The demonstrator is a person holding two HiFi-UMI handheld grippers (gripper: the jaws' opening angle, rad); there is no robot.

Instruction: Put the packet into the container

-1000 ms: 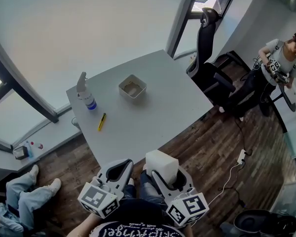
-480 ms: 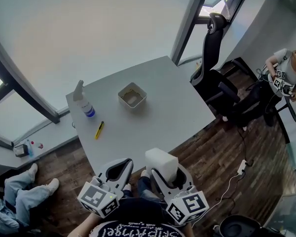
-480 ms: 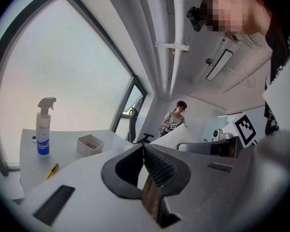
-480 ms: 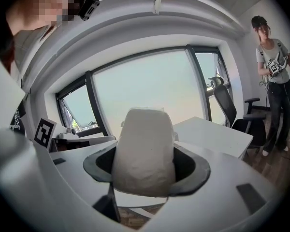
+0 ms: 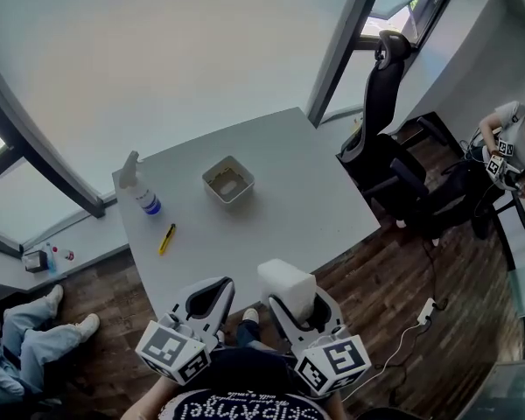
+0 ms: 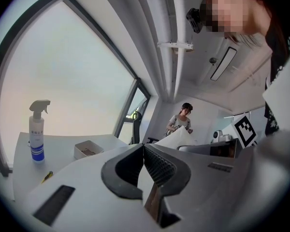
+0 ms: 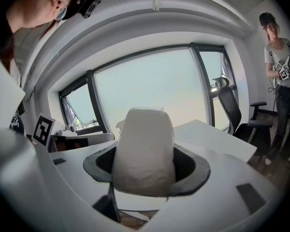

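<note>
A plump white packet (image 5: pixel 286 286) (image 7: pixel 144 151) sits clamped between the jaws of my right gripper (image 5: pixel 296 309), held near the table's front edge. The container (image 5: pixel 227 180) (image 6: pixel 87 150) is a small square white tub with brownish contents, standing mid-table, well beyond both grippers. My left gripper (image 5: pixel 206 302) (image 6: pixel 144 166) hangs beside the right one with its jaws pressed together on nothing. In the left gripper view the packet (image 6: pixel 176 138) shows off to the right.
On the grey table (image 5: pixel 289 191) stand a spray bottle (image 5: pixel 138 186) at the far left and a yellow pen (image 5: pixel 166 239) near it. A black office chair (image 5: pixel 385 138) stands right of the table. A seated person's legs (image 5: pixel 17 339) show at lower left; another person (image 5: pixel 516 143) at far right.
The view has shifted slightly; the table and container sit a little lower and leftward in the head view. Both grippers keep their places and the packet stays gripped.
</note>
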